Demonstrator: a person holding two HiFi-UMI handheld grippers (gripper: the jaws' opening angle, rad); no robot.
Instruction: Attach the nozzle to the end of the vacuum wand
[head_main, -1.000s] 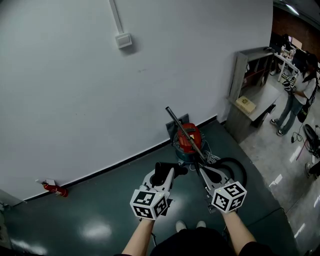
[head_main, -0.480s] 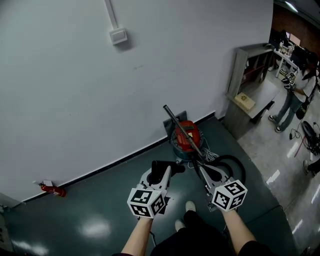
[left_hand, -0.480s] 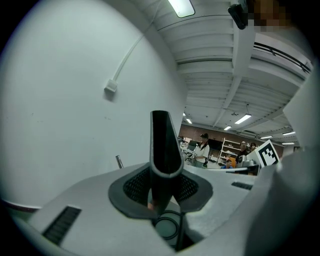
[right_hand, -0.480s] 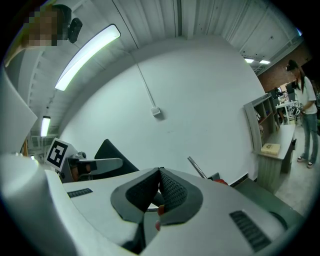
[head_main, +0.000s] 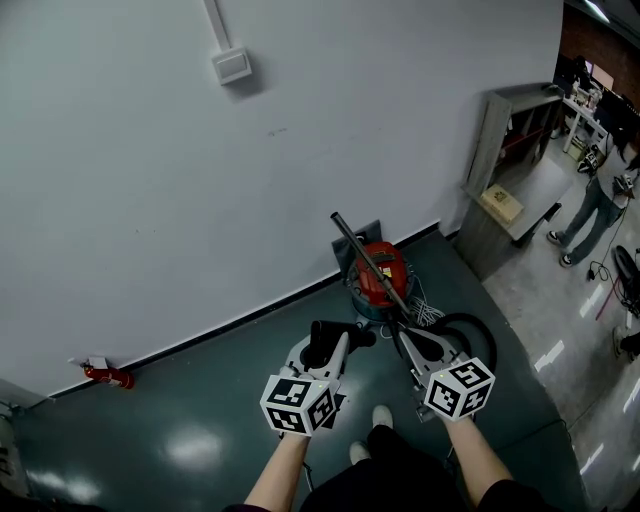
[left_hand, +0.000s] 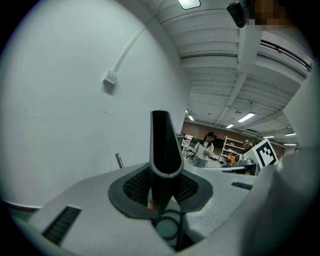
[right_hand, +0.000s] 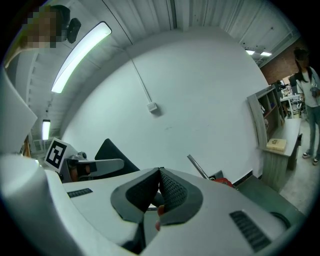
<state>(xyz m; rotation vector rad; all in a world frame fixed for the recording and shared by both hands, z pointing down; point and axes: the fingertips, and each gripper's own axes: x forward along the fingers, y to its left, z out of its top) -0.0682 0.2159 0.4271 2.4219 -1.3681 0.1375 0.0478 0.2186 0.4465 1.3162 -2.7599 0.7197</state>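
A red canister vacuum (head_main: 380, 275) stands on the dark floor against the white wall. Its metal wand (head_main: 362, 255) leans up and left, the bare end near the wall; the tip also shows in the left gripper view (left_hand: 119, 160) and the right gripper view (right_hand: 197, 167). A black hose (head_main: 468, 335) loops to the right of the vacuum. My left gripper (head_main: 335, 347) is shut on the black nozzle (left_hand: 162, 150), which sticks up between the pads (left_hand: 136, 185). My right gripper (head_main: 402, 338) is shut with nothing between its pads (right_hand: 172, 192), just in front of the vacuum.
A grey shelf unit (head_main: 497, 150) with a cardboard box (head_main: 503, 205) stands at the right. A person (head_main: 598, 200) stands beyond it. A red fire extinguisher (head_main: 105, 376) lies at the wall's foot on the left. My feet (head_main: 370, 435) show below the grippers.
I have taken a step, one foot now ahead of the other. Both grippers have moved slightly with me toward the vacuum. The nozzle stays held in the left gripper.
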